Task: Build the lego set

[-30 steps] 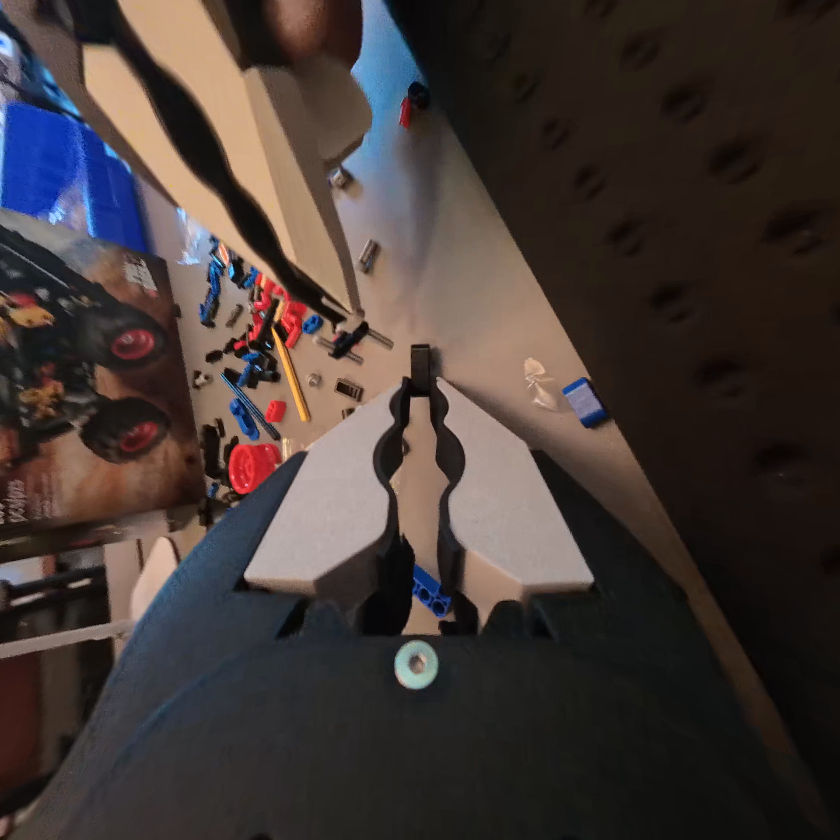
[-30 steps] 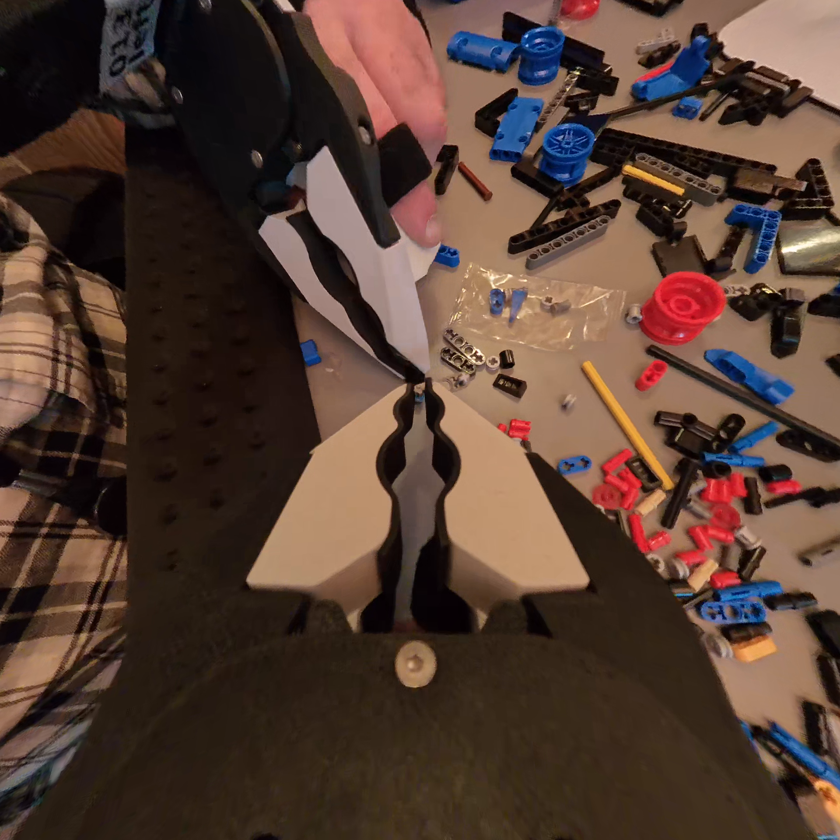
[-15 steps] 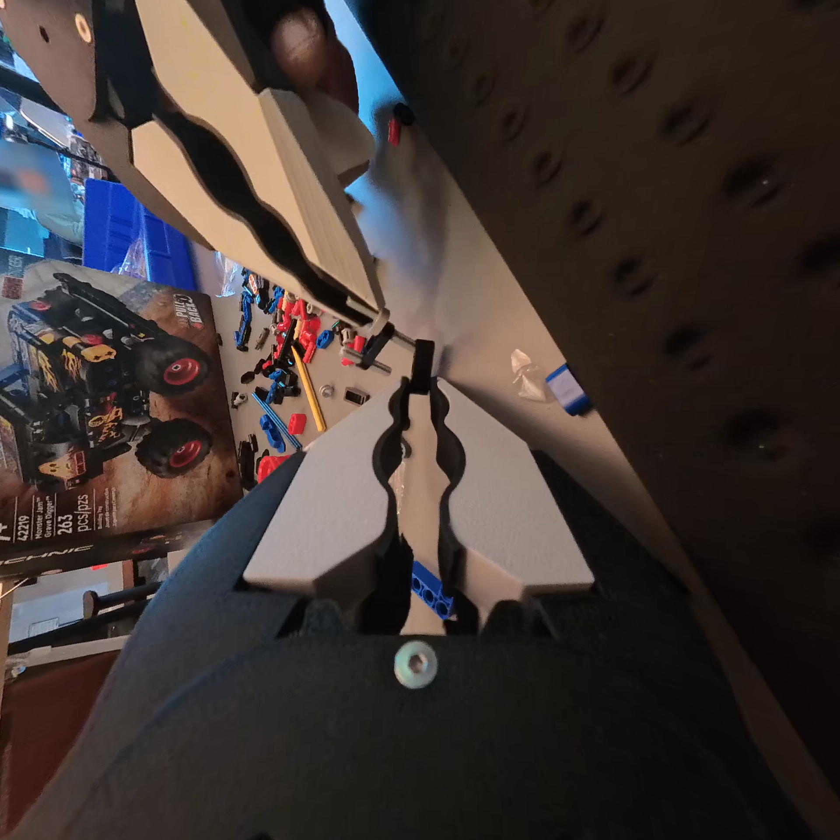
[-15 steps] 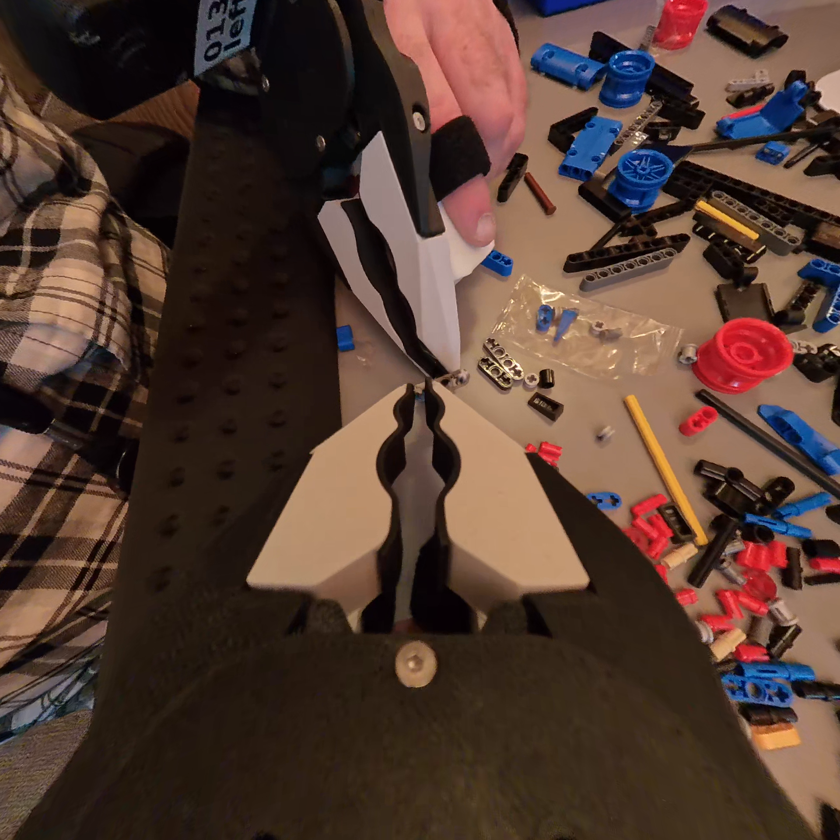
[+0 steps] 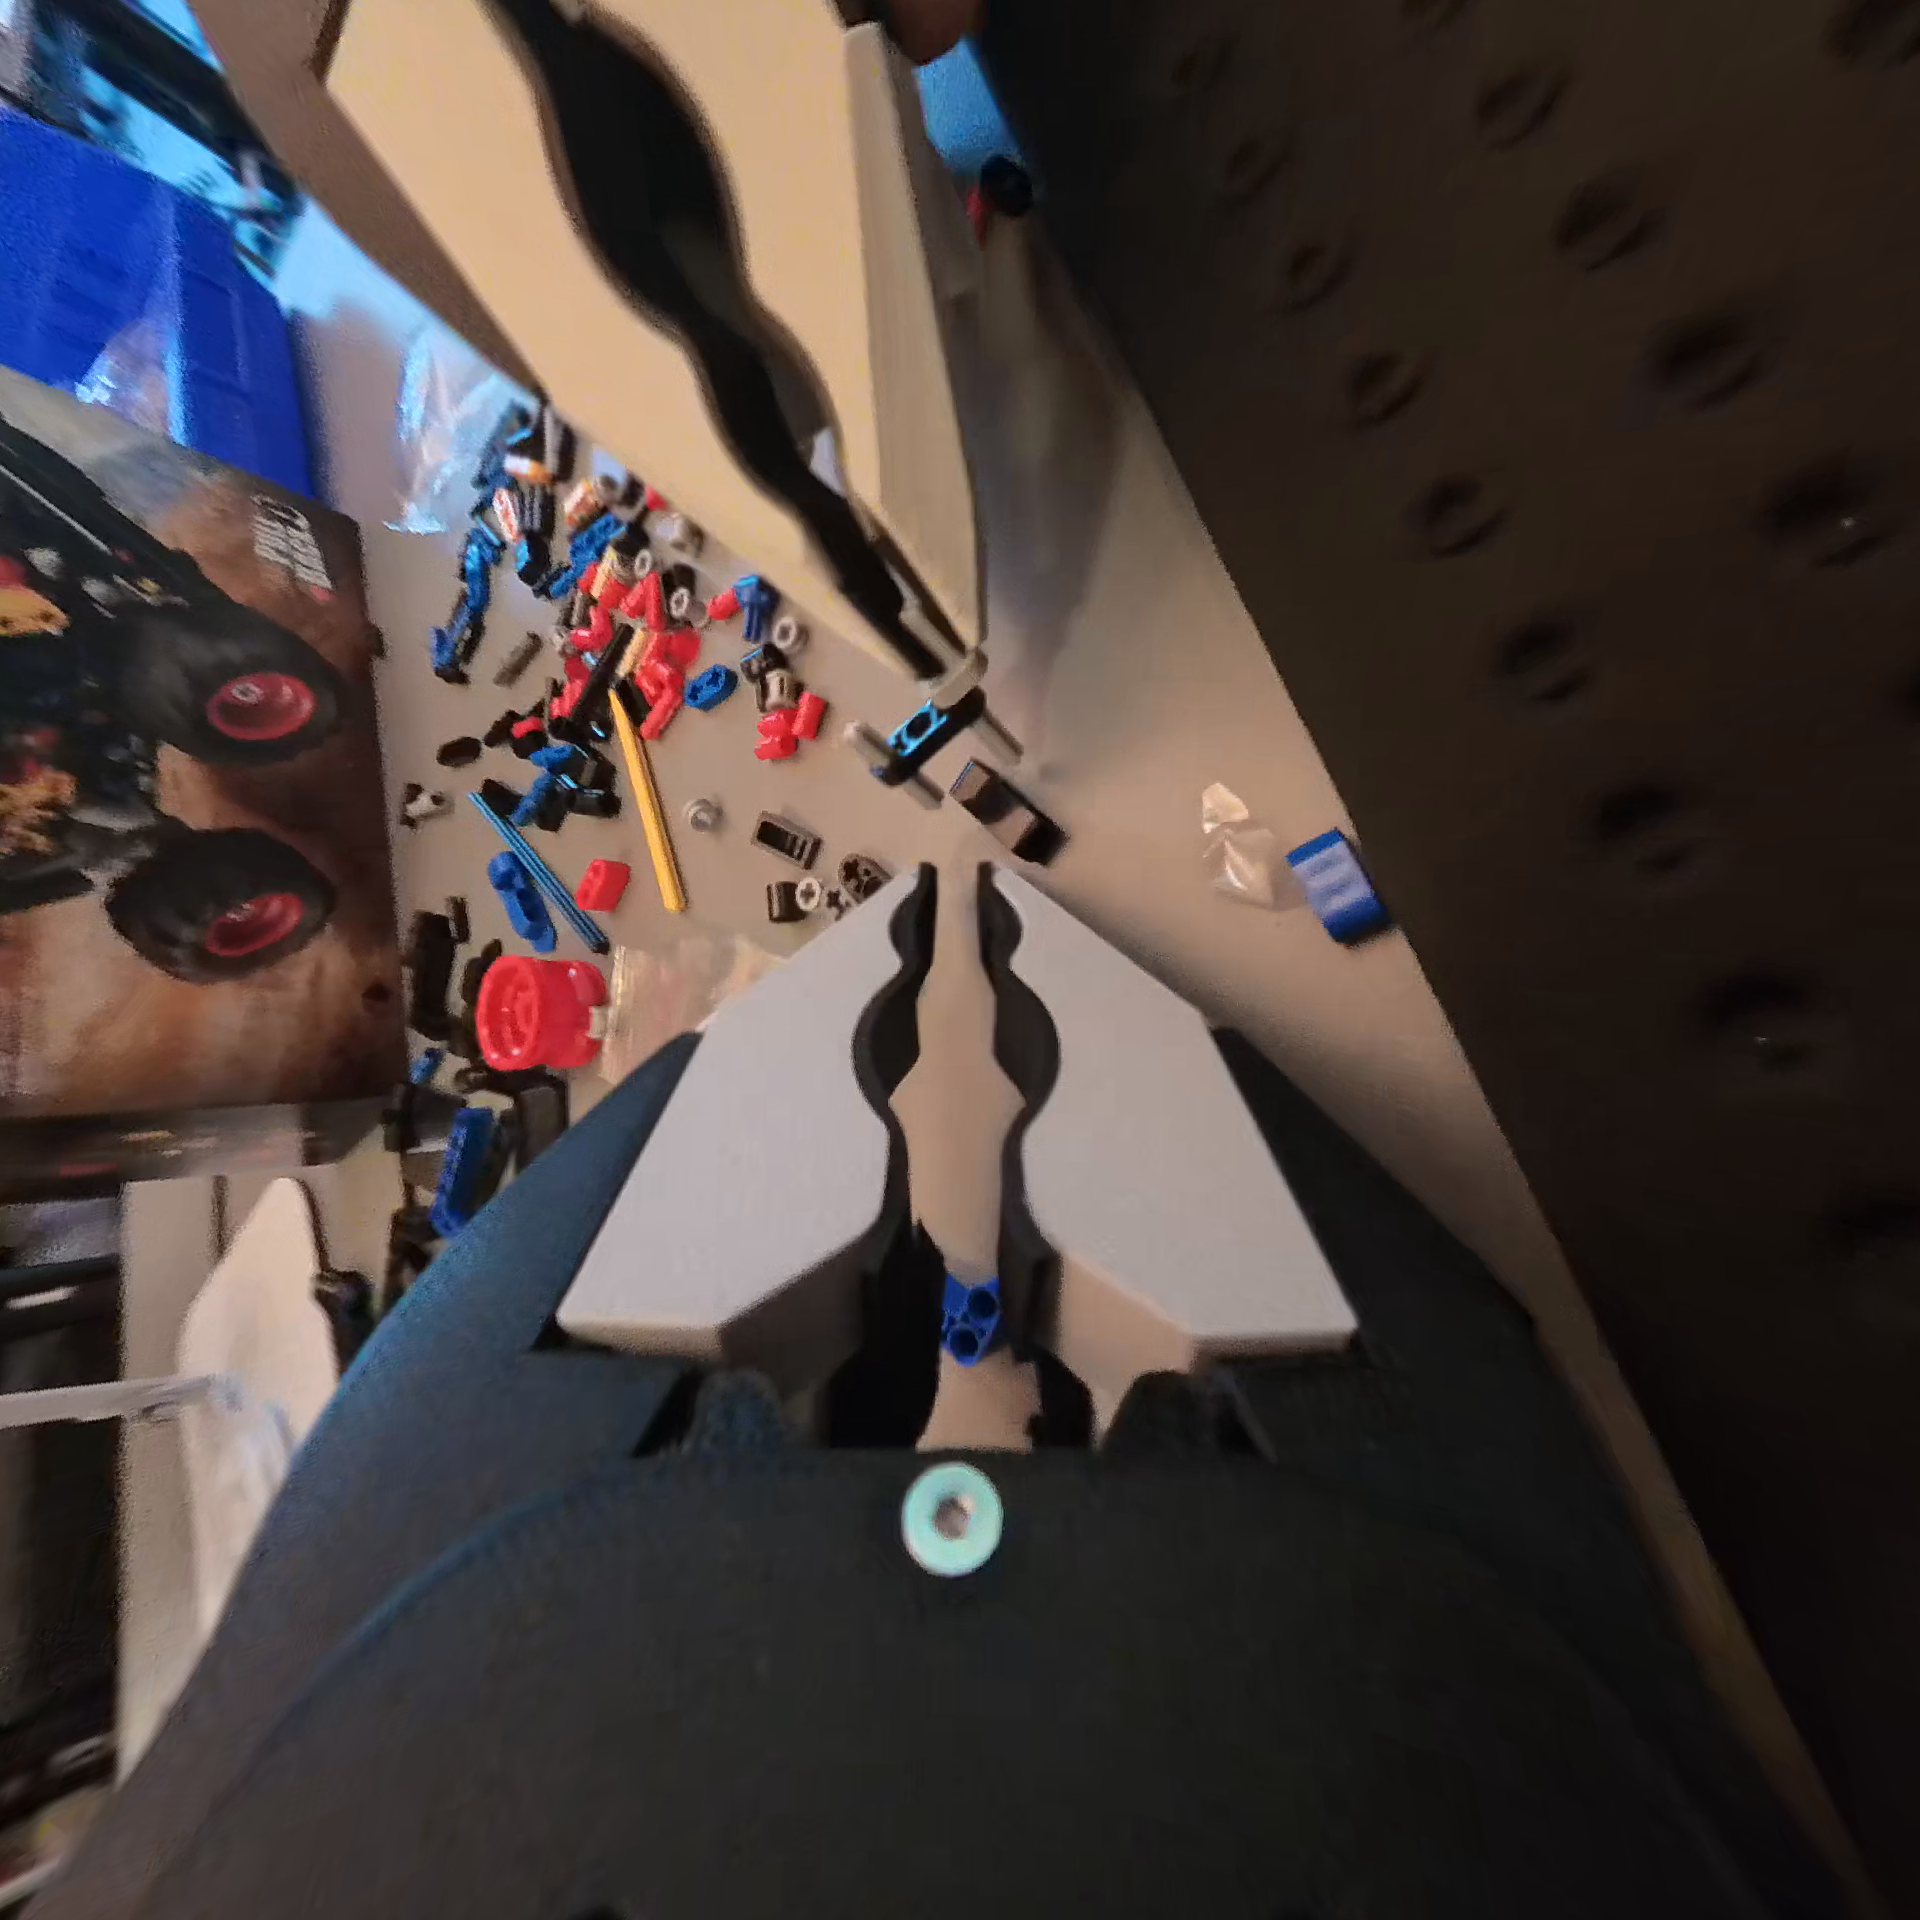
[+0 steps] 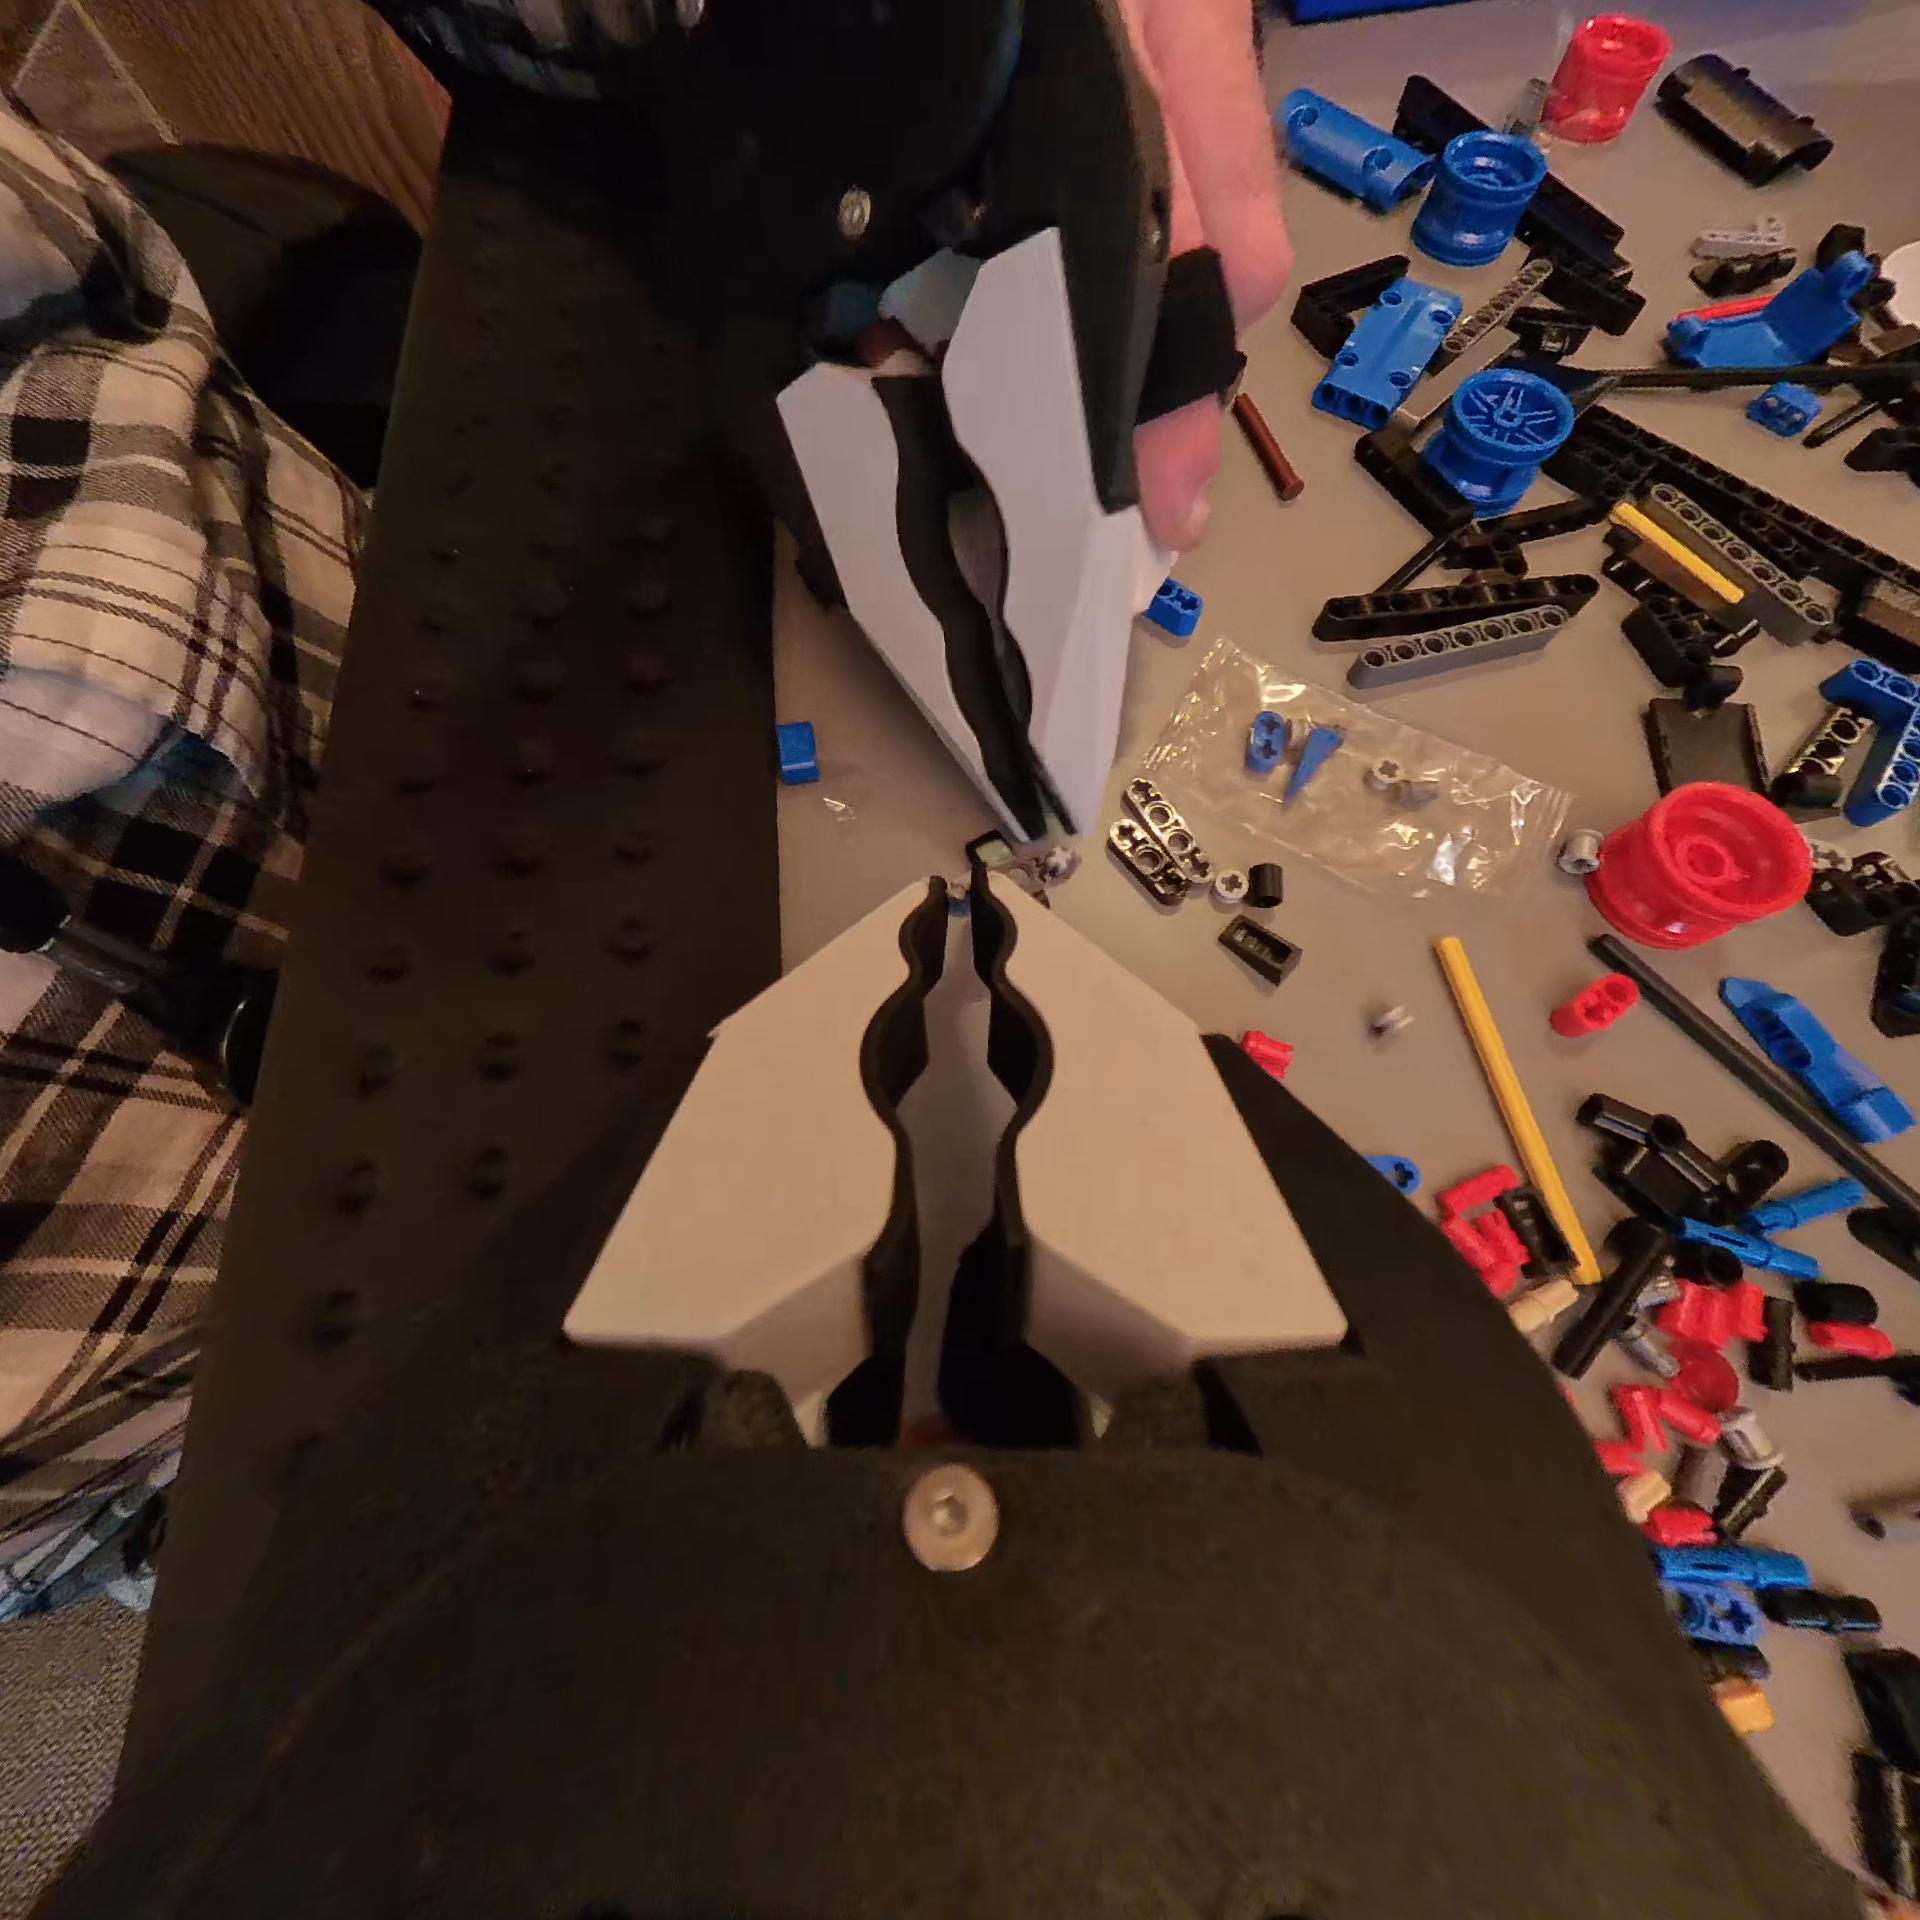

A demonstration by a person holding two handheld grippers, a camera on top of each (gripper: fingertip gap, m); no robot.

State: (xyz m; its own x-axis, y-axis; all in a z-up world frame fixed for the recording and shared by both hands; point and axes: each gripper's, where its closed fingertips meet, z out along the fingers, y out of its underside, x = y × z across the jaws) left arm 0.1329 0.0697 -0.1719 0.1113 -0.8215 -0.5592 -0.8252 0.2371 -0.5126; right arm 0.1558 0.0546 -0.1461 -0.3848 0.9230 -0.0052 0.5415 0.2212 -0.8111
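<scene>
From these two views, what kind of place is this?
Probably a home or hobby table: loose building pieces such as a red wheel lie over the grey tabletop, with the set's box at one side.

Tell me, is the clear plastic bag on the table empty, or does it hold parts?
Not empty: the bag holds two small blue pieces and a grey piece, seen through the plastic.

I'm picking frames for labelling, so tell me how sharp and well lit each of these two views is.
Left wrist view: motion blur smears the box and loose pieces, with a blue cast at upper left; the dark studded plate is nearly black. Right wrist view: sharper, warm dim light, the red wheel crisp, slight blur on the hand, wide-angle bending at the edges.
</scene>
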